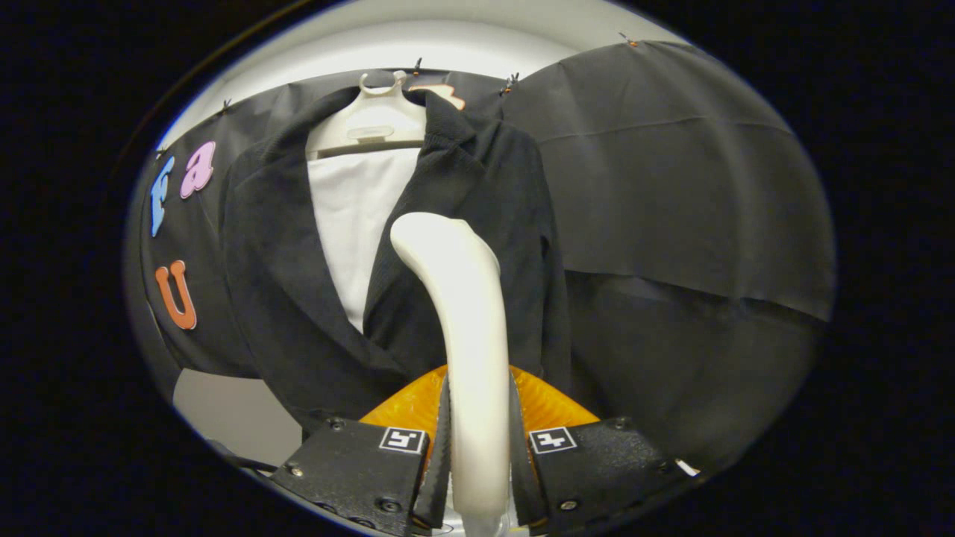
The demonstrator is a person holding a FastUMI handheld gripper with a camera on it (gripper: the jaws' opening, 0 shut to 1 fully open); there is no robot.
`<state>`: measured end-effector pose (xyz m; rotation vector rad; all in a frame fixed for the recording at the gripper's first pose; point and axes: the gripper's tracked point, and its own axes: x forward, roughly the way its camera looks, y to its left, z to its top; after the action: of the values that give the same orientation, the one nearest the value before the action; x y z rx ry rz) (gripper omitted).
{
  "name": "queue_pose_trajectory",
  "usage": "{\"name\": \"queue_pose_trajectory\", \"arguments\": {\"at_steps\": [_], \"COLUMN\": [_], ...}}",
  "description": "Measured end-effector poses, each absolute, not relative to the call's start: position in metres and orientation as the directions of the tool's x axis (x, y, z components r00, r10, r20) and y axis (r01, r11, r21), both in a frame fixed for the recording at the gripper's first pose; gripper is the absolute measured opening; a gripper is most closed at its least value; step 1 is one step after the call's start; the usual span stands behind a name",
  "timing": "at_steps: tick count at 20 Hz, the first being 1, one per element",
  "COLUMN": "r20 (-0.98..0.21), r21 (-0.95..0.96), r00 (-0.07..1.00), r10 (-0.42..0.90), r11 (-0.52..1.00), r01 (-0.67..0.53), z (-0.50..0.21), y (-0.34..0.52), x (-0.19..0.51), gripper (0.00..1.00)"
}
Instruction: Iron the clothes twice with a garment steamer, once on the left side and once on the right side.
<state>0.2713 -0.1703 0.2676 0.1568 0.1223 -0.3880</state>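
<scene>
Garment steaming, head raised to the cloth. Your tool (477, 447) is clenched on the white steamer (466, 328), both fingers pressing its handle from either side, so the steamer stands upright between them and curves forward toward the dark jacket (485, 186). The jacket hangs on a pale hanger (373, 123) over a white shirt (351, 216), against the booth's dark wall. Taking the steamer as landmark: its head sits in front of the jacket front panel just right of the shirt opening; whether it touches the cloth cannot be told.

For a good pass, you probably want the head flat to the panel and a slow, straight stroke along its length, holding the grip firm so the handle does not twist between the fingers.

Edges: left of the steamer lie the lapel fold and the shirt opening, where the head could catch; right of it runs the sleeve edge. Beyond that sleeve the wall cloth is bare, giving you room to swing out; left of the jacket there is less room.
</scene>
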Motion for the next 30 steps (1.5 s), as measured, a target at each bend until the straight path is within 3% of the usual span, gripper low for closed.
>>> {"name": "queue_pose_trajectory", "arguments": {"at_steps": [30], "r20": [-0.358], "r21": [0.044], "r00": [0.853], "r10": [-0.379], "r11": [0.906], "r01": [0.422], "z": [0.099], "y": [-0.16], "x": [0.276], "gripper": [0.38]}}
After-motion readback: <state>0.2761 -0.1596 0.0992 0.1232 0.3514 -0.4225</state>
